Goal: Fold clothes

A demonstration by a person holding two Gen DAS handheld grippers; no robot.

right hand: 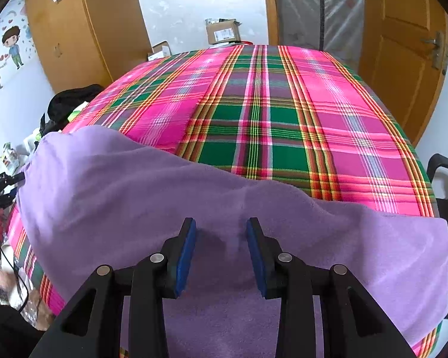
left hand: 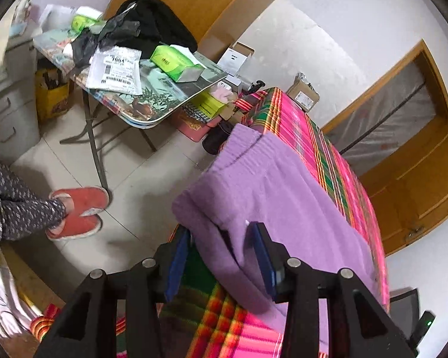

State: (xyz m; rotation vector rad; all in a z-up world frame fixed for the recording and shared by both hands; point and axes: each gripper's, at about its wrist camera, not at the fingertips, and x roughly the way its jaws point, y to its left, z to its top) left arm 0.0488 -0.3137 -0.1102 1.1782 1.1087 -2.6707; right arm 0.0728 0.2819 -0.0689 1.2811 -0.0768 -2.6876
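Observation:
A purple fleece garment [left hand: 283,194] [right hand: 134,194] lies along the near edge of a bed covered in pink and green plaid [left hand: 298,125] [right hand: 254,104]. One end hangs over the bed's corner. My left gripper [left hand: 219,228] is at that hanging end. Its jaws stand wide, a fold of the purple edge lies loose between the blue pads, and I see no pinch. My right gripper [right hand: 221,220] hovers over the middle of the garment. It is open, with the cloth lying flat and slightly dimpled under the gap. At the far left of the right wrist view, a black tool touches the garment's end.
Left of the bed, a folding table [left hand: 152,110] holds a green tissue box [left hand: 176,62], mailers and bags. A person's legs in red slippers [left hand: 80,208] stand on the tiled floor. Beyond the bed are a cardboard box [right hand: 222,31], a wardrobe [right hand: 74,29] and a door [right hand: 403,59].

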